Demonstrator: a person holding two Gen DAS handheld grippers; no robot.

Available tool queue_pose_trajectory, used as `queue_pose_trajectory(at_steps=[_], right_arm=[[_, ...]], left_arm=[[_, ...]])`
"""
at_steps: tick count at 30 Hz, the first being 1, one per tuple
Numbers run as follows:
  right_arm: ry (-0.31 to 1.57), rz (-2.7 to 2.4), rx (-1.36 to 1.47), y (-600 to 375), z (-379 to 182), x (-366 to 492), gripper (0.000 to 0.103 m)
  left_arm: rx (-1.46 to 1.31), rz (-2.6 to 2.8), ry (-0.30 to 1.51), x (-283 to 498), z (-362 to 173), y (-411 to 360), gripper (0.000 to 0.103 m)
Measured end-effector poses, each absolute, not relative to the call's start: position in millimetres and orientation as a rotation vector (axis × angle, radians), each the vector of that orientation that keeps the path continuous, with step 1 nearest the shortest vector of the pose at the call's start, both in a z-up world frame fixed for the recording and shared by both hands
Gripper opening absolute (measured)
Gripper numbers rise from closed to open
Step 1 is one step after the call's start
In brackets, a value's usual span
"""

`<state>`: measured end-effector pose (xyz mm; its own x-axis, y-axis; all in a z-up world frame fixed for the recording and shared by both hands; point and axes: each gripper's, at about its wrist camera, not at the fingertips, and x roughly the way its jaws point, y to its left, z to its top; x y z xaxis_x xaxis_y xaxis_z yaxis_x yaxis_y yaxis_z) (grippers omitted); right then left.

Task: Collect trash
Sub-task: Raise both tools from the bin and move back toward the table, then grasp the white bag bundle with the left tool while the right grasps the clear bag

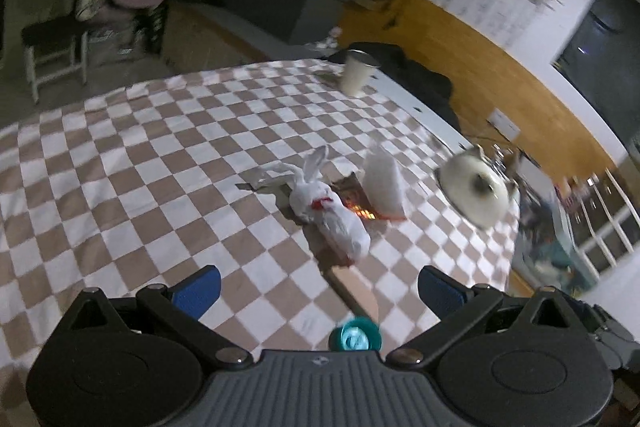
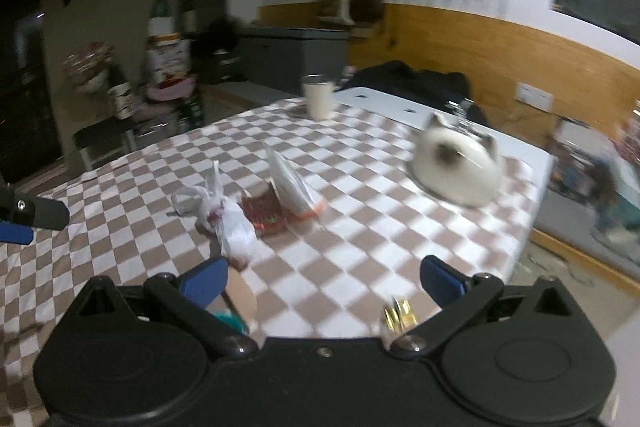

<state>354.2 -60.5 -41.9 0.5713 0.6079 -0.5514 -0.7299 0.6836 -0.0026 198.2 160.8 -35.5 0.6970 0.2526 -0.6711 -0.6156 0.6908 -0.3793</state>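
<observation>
Both grippers, left [image 1: 320, 287] and right [image 2: 324, 277], hover spread wide, gripping nothing. Ahead on the checkered tablecloth [image 1: 132, 163] lies a knotted white trash bag [image 1: 328, 211] (beside a reddish wrapper [image 2: 266, 217]).

tablecloth [image 1: 160, 155]: checked cloth, matt | tied bag [image 1: 328, 215]: thin crinkled plastic

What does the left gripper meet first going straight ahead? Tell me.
Probably the tied white plastic bag on the checkered tablecloth; the open left gripper points roughly at it, though depth is uncertain.
</observation>
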Motion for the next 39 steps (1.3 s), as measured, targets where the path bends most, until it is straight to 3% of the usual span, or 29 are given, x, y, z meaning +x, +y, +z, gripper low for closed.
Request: queue_pose_trajectory(at_steps=[3,11,15,24,28,30,34,39], right_arm=[[0.543,0.842,-0.270,-38,-45,382,0.101],[0.553,0.955,-0.376,19,-59,441,0.082],[0.557,0.989,-0.421,47,-68,461,0.078],[0.574,1.100,-0.499,98,-92,492,0.061],[0.621,1.120,-0.489,104,-104,507,0.039],[0.633,1.127,-0.483,103,-108,512,0.027],[0.645,1.110,-0.464,96,-107,512,0.023],[0.673,1.060,-0.434,78,-103,508,0.019]], left_arm=[[-0.688,0.553,0.615,219,-43,173,0.103],[-0.982,0.552,0.600,269,-78,201,0.103],[-1.064,0.557,0.603,296,-97,213,0.102],[-1.054,0.629,0.678,345,-126,229,0.098],[-1.042,0.669,0.694,357,-134,233,0.096],[-1.033,0.680,0.708,364,-137,233,0.092],[-1.006,0.666,0.773,380,-145,227,0.082],[-0.947,0.691,0.807,383,-151,218,0.052]])
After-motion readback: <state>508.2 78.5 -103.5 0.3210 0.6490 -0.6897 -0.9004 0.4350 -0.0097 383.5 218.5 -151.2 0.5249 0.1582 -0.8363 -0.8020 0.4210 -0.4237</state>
